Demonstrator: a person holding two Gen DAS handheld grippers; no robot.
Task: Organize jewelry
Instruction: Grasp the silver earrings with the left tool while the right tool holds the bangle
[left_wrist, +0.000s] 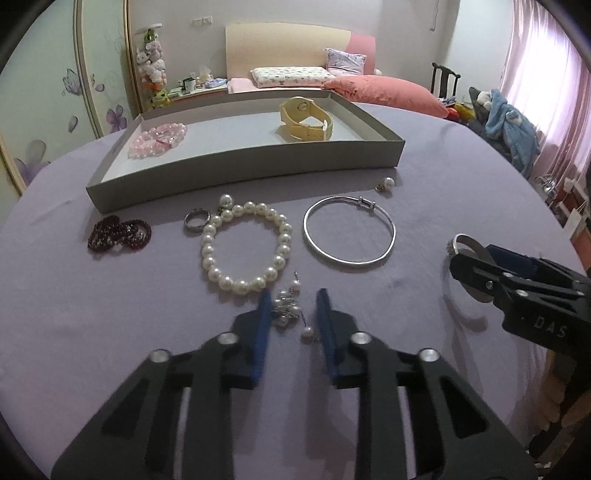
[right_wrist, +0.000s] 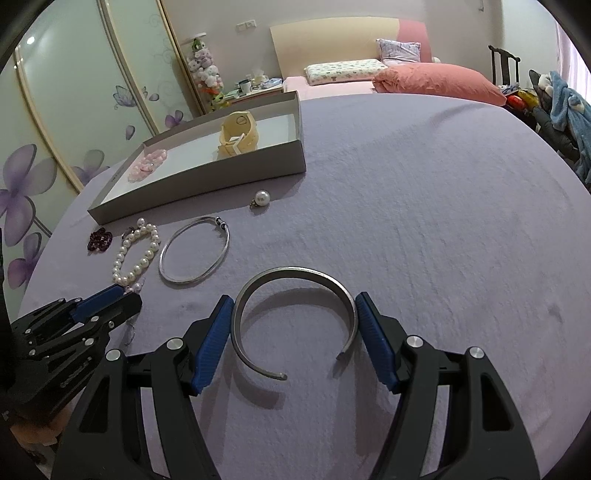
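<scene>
My left gripper (left_wrist: 293, 310) is open, its blue fingers on either side of a small cluster of pearl earrings (left_wrist: 290, 308) on the purple cloth. My right gripper (right_wrist: 295, 325) has its pads against both sides of an open silver cuff bangle (right_wrist: 295, 280), which casts a shadow on the cloth below. A grey tray (left_wrist: 243, 162) holds a pink bead bracelet (left_wrist: 159, 140) and a yellow watch (left_wrist: 306, 118). In front of the tray lie a pearl bracelet (left_wrist: 245, 247), a thin silver bangle (left_wrist: 349, 230), a silver ring (left_wrist: 197, 219), a dark red bead bracelet (left_wrist: 120, 232) and a single pearl earring (left_wrist: 386, 183).
The round table carries a purple cloth (right_wrist: 424, 221). A bed with pink bedding (left_wrist: 384, 90) stands behind it, a wardrobe (right_wrist: 74, 110) to the left, and a chair with clothes (left_wrist: 509, 122) to the right.
</scene>
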